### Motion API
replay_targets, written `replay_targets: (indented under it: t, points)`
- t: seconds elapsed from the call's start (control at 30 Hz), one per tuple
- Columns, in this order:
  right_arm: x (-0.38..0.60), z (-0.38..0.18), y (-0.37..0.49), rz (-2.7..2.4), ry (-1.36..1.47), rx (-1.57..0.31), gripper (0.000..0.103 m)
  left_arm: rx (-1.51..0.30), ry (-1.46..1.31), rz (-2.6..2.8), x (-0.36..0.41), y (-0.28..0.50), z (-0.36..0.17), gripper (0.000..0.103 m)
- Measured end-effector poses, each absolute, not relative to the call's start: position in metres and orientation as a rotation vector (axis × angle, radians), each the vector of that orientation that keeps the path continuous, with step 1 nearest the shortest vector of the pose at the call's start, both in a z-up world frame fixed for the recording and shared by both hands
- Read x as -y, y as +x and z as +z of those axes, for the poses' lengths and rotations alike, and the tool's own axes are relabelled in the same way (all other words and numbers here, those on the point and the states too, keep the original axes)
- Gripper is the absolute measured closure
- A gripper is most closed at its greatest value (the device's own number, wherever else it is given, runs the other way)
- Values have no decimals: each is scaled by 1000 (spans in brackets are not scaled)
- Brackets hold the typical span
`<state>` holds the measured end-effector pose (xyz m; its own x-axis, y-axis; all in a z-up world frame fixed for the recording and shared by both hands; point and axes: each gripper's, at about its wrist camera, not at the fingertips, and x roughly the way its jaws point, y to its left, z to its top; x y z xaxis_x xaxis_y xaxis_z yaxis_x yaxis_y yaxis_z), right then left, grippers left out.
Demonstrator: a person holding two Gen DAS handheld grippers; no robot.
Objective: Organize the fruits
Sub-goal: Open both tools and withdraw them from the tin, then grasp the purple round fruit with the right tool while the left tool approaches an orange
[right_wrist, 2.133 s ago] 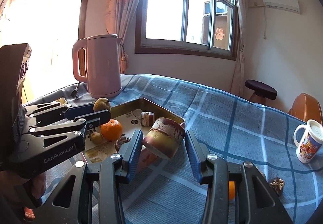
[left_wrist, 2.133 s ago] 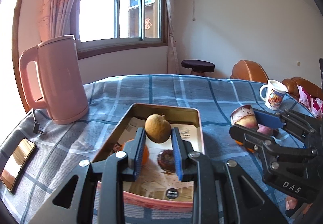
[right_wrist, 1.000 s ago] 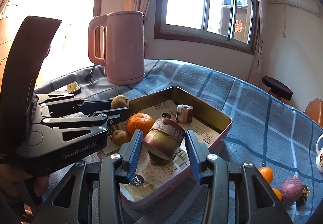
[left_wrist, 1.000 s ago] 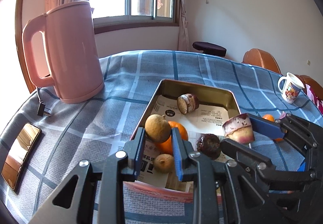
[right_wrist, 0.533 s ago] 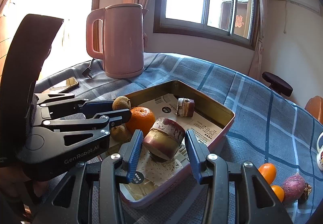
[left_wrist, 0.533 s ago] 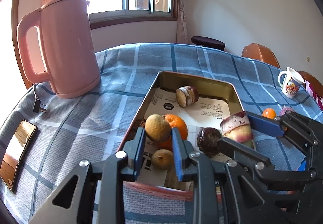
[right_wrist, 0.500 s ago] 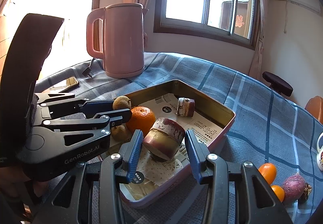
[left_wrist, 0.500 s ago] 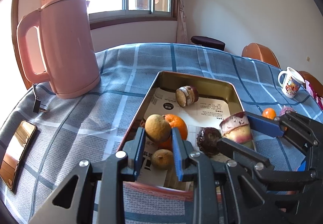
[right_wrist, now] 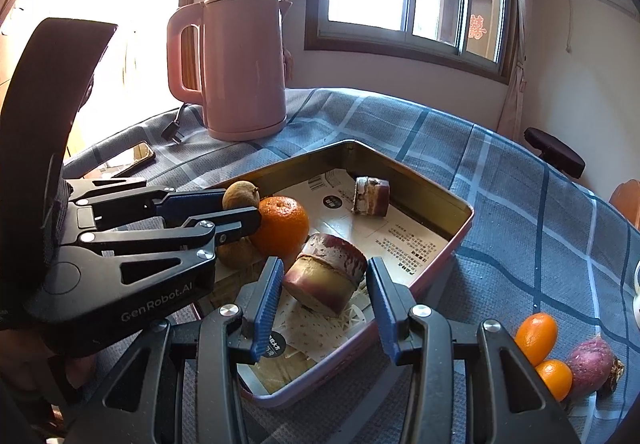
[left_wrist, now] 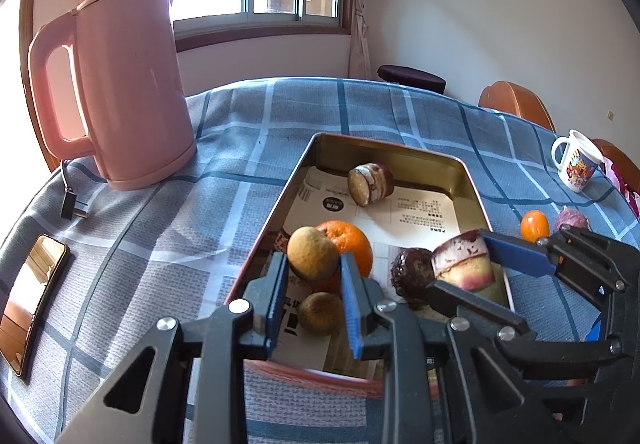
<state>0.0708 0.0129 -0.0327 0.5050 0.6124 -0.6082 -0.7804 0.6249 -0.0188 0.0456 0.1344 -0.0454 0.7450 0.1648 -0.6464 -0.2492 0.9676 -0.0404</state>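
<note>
My left gripper (left_wrist: 313,276) is shut on a round brown fruit (left_wrist: 312,253) and holds it just above the near left corner of the metal tray (left_wrist: 468,174). My right gripper (right_wrist: 325,294) is shut on a purple-and-yellow cut sugarcane piece (right_wrist: 325,278), low over the tray's (right_wrist: 434,191) near end. In the tray lie an orange (left_wrist: 349,240), a second brown fruit (left_wrist: 320,313), a dark wrinkled fruit (left_wrist: 410,271) and another sugarcane piece (left_wrist: 370,183). The left gripper (right_wrist: 236,210) shows in the right wrist view.
A pink kettle (left_wrist: 124,84) stands left of the tray, its plug (left_wrist: 72,206) beside it. A phone (left_wrist: 30,300) lies at the far left. Two kumquats (right_wrist: 538,332) and a purple tuber (right_wrist: 588,364) lie right of the tray. A mug (left_wrist: 576,162) stands at the far right.
Both grippers have moved from beside the tray to over it and lower, each keeping its fruit. In the last half second they barely moved.
</note>
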Motion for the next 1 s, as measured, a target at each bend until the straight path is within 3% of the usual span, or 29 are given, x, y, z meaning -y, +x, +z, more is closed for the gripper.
replay_targets:
  t: [0.23, 0.47, 0.67, 1.0]
  points:
    - [-13, -33, 71, 861, -307, -603, 57, -684, -121, 244, -134, 43, -45, 73]
    - [5, -28, 72, 839, -236, -578, 42, -632, -145, 270, -131, 32, -38, 46]
    - [48, -19, 68, 786, -220, -530, 41, -583, -94, 221, -97, 30, -23, 31]
    - [155, -20, 120, 477, -134, -573, 31, -596, -26, 120, -18, 61, -22, 30]
